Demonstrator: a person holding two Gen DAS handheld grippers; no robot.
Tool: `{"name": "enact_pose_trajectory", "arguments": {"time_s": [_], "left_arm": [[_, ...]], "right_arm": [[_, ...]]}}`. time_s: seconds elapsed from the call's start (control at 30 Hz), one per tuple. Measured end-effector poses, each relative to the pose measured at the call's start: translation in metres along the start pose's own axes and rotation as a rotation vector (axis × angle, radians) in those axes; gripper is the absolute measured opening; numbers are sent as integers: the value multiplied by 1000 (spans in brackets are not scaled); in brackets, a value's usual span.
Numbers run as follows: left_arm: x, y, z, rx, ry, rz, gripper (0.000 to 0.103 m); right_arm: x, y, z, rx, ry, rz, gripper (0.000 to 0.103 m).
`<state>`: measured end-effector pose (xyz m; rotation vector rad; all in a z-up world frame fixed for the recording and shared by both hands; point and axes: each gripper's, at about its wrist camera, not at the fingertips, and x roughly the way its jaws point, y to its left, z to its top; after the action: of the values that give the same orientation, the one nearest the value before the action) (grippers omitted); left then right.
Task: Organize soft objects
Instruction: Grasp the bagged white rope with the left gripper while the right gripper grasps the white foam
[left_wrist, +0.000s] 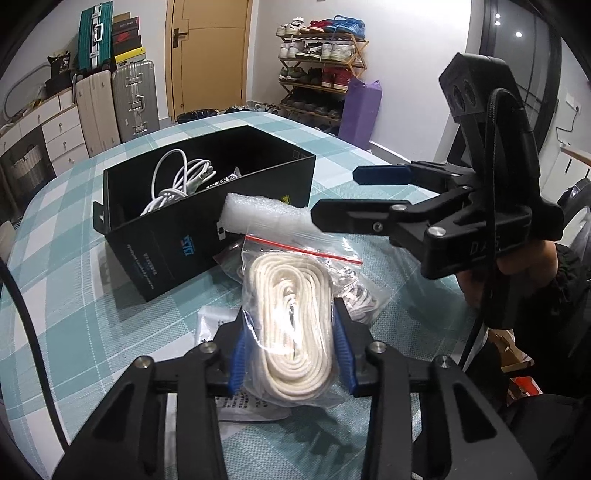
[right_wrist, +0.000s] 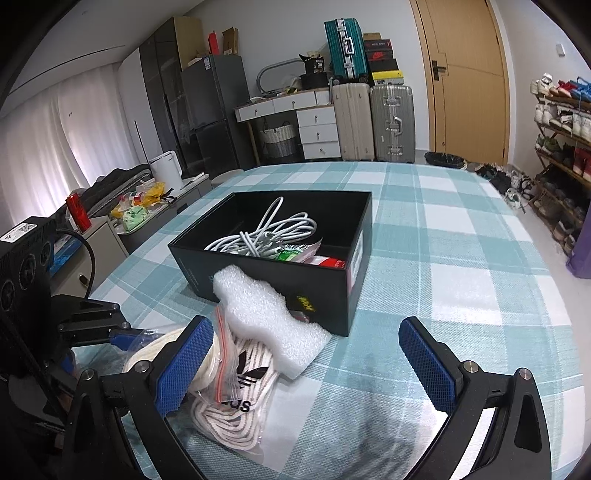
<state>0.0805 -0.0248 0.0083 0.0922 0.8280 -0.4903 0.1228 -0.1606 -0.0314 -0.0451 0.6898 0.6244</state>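
A clear zip bag of coiled cream rope (left_wrist: 291, 295) lies on the checked tablecloth (left_wrist: 92, 295) in front of an open black box (left_wrist: 173, 254). My left gripper (left_wrist: 291, 354) is shut on this bag, its blue pads pressing both sides of the coil. A white foam sheet (left_wrist: 266, 214) leans on the box's front wall. In the box (right_wrist: 295, 284) lie a tangled white cable (right_wrist: 266, 232) and some small packets. My right gripper (right_wrist: 306, 365) stands open low over the table. Its left pad is beside a second bag of white laces (right_wrist: 240, 387) and the foam sheet (right_wrist: 266, 325).
Printed papers (left_wrist: 214, 321) lie under the rope bag. The right gripper (left_wrist: 343, 195) hovers close to the foam and the box's right end. Beyond the round table stand suitcases (right_wrist: 391, 122), a wooden door and a shoe rack (left_wrist: 321, 66). A low cluttered cabinet (right_wrist: 140, 210) sits left.
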Motion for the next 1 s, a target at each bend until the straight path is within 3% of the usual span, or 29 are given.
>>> {"name": "enact_pose_trajectory", "arguments": {"time_s": [0.4,0.73,1.0], "left_arm": [[2,-1,-1,7,10,5,38],[4,-1,-2,18,18,5,38],[1,-4,-4,36,20,4,38]], "right_arm": [[31,5,2,85,90,37,101],[45,-3,2,147,127,79,74],[33,2,2,103,86,84,73]]}}
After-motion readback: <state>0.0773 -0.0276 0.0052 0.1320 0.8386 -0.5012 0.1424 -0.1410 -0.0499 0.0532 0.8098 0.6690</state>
